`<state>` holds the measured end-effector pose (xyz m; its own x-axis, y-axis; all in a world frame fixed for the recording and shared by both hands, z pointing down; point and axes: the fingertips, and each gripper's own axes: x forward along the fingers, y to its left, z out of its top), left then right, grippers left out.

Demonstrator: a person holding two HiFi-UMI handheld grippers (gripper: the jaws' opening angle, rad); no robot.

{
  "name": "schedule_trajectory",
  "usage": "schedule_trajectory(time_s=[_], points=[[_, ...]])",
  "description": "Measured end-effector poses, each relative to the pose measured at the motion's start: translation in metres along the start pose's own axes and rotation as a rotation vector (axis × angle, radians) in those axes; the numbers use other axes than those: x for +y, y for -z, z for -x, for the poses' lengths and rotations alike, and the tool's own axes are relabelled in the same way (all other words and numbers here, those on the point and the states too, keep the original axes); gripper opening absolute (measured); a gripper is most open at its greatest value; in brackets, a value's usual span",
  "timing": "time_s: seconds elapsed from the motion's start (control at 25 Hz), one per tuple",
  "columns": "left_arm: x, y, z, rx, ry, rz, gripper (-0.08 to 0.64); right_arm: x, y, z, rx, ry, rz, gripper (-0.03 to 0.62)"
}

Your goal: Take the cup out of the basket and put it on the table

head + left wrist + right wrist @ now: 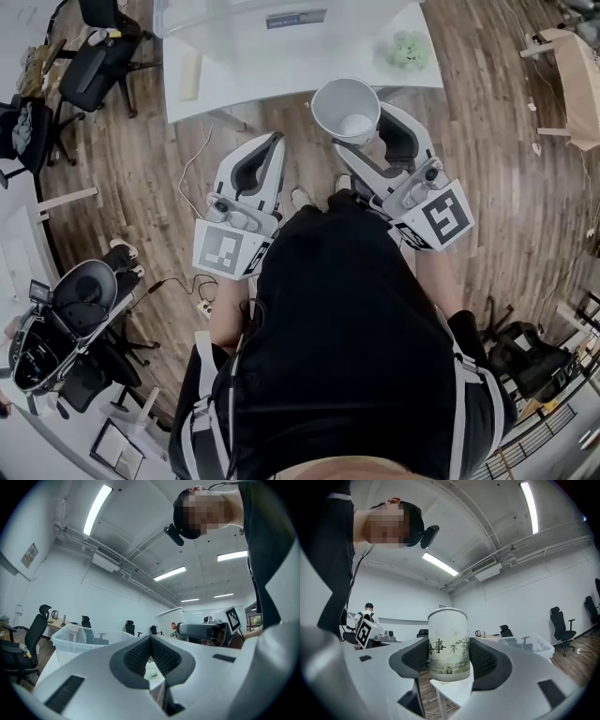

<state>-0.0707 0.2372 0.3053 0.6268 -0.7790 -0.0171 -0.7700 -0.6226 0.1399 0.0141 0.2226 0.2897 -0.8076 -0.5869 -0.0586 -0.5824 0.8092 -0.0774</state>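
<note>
The white cup (345, 108) with bamboo print and black characters is held upright over the floor, just short of the white table's (281, 82) near edge. My right gripper (359, 139) is shut on the cup (447, 644), one pad on each side of its lower half. The clear plastic basket (216, 42) stands on the table beyond. My left gripper (277, 141) hovers to the cup's left; its jaws meet with nothing between them. In the left gripper view, the basket (75, 639) shows at the left and the cup (169, 620) at the right.
A pale green lump (408, 49) lies on the table's right part. Office chairs (103, 47) stand at the left, another chair (82, 300) near my left side. A wooden frame (574, 75) is at the far right. Cables trail over the wooden floor (187, 169).
</note>
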Motion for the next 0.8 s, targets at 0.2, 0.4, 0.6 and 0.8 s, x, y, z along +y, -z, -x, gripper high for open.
schedule_trajectory(time_s=[0.2, 0.4, 0.6, 0.8], points=[[-0.019, -0.003, -0.009, -0.012, -0.011, 0.003, 0.018, -0.004, 0.001, 0.018, 0.004, -0.033, -0.021, 0.268], [-0.044, -0.001, -0.018, -0.010, -0.009, 0.002, 0.018, -0.008, 0.001, 0.041, 0.016, -0.062, -0.036, 0.268], [-0.059, 0.000, -0.020, -0.009, -0.016, 0.010, 0.018, -0.008, 0.001, 0.053, 0.019, -0.087, -0.037, 0.268], [-0.069, 0.004, -0.018, -0.004, -0.019, 0.001, 0.018, -0.009, 0.001, 0.064, 0.004, -0.079, -0.047, 0.268]])
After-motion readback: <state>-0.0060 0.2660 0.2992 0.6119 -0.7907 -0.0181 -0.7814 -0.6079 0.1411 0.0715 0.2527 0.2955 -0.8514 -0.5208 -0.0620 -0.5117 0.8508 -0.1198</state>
